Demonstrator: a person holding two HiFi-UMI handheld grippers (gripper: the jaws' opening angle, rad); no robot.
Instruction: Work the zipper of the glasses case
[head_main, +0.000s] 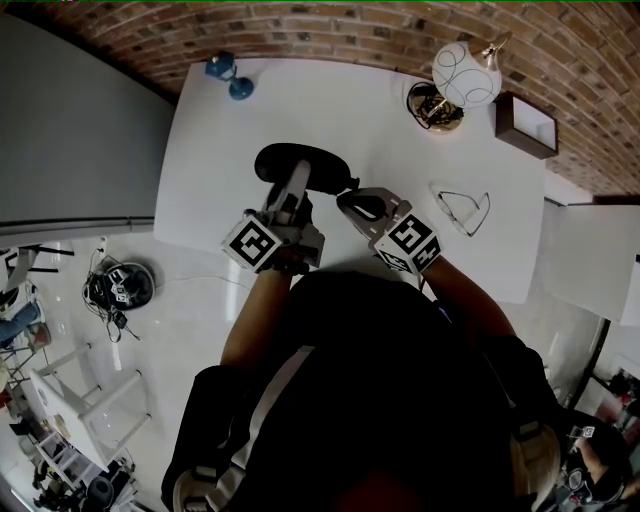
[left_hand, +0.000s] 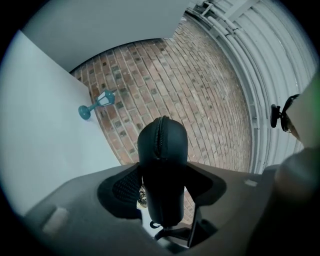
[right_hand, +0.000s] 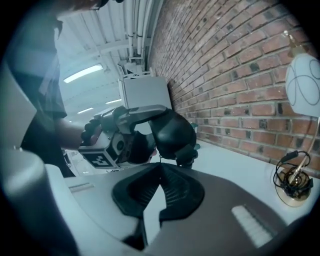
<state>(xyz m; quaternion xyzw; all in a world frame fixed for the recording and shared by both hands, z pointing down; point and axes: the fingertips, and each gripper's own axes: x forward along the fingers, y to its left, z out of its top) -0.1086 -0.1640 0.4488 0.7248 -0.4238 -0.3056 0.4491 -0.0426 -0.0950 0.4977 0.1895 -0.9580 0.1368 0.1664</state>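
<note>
A black glasses case (head_main: 300, 165) is held above the white table (head_main: 210, 190). My left gripper (head_main: 290, 188) is shut on it, with the case (left_hand: 162, 160) wedged upright between the pads and its zipper line facing the camera. In the right gripper view the case (right_hand: 172, 134) hangs in the left gripper (right_hand: 125, 135) just ahead of my jaws. My right gripper (head_main: 352, 204) sits at the case's right end with its jaws together. The thin zipper pull (right_hand: 160, 159) runs down from the case into the tips of the right gripper (right_hand: 160, 168).
A pair of glasses (head_main: 465, 210) lies on the table to the right. At the back right stand a white globe lamp (head_main: 462, 78) and a brown box (head_main: 525, 125). A small blue ornament (head_main: 228, 75) stands at the back left. A brick wall runs behind.
</note>
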